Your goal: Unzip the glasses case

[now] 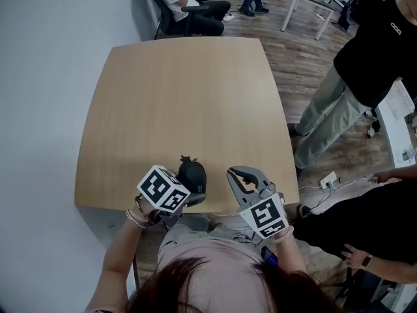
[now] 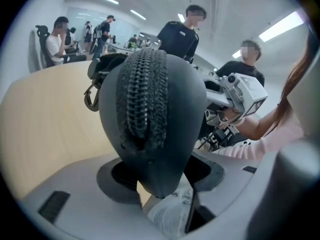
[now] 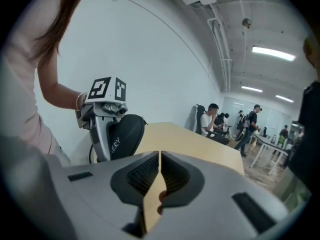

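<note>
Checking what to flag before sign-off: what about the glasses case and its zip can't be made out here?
Zip slider: left gripper view, the zipper curves over the top of the glasses case, hiding its far end.
Head view: the case is too small and partly under the left gripper.
Right gripper view: only its side shows, the print cut off by the left gripper's finger; no zipper visible.

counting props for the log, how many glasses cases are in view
1. The black glasses case is clamped in the left gripper, at the table's near edge. The right gripper beside it is shut with nothing in it. None seems hidden.
</note>
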A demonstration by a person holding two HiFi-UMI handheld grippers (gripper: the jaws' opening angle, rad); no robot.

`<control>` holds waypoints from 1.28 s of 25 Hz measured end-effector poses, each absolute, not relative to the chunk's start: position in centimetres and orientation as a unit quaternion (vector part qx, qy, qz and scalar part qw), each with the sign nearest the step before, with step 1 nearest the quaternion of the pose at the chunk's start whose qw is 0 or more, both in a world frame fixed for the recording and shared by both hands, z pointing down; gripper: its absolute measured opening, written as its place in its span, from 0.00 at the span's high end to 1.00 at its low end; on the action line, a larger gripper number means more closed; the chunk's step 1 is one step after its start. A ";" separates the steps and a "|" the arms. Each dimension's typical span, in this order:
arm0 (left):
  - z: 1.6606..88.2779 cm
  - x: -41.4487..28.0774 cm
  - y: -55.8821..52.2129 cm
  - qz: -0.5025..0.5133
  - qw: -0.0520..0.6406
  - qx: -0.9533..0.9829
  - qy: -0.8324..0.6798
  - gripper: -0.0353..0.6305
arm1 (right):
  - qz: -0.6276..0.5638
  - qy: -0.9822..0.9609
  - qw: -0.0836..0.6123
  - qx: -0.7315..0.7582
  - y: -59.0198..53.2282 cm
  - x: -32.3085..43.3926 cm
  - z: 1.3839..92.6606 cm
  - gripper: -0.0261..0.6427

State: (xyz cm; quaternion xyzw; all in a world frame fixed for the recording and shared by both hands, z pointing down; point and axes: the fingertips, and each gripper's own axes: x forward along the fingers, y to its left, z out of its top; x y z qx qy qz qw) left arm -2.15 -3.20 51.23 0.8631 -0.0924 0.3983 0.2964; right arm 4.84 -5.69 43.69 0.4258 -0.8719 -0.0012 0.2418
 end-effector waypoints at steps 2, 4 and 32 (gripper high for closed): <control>50.5 -1.9 -3.5 0.376 0.306 0.868 -0.109 0.58 | 0.008 -0.871 0.232 0.434 -5.5 5.6 43.4 0.93; 49.9 -1.7 -3.9 0.356 0.313 0.871 -0.126 0.58 | 0.016 -0.869 0.225 0.440 -5.3 6.2 43.3 0.93; 40.5 0.6 -3.6 0.071 0.302 0.891 -0.333 0.58 | 0.102 -0.852 0.136 0.495 -0.8 14.0 41.9 0.94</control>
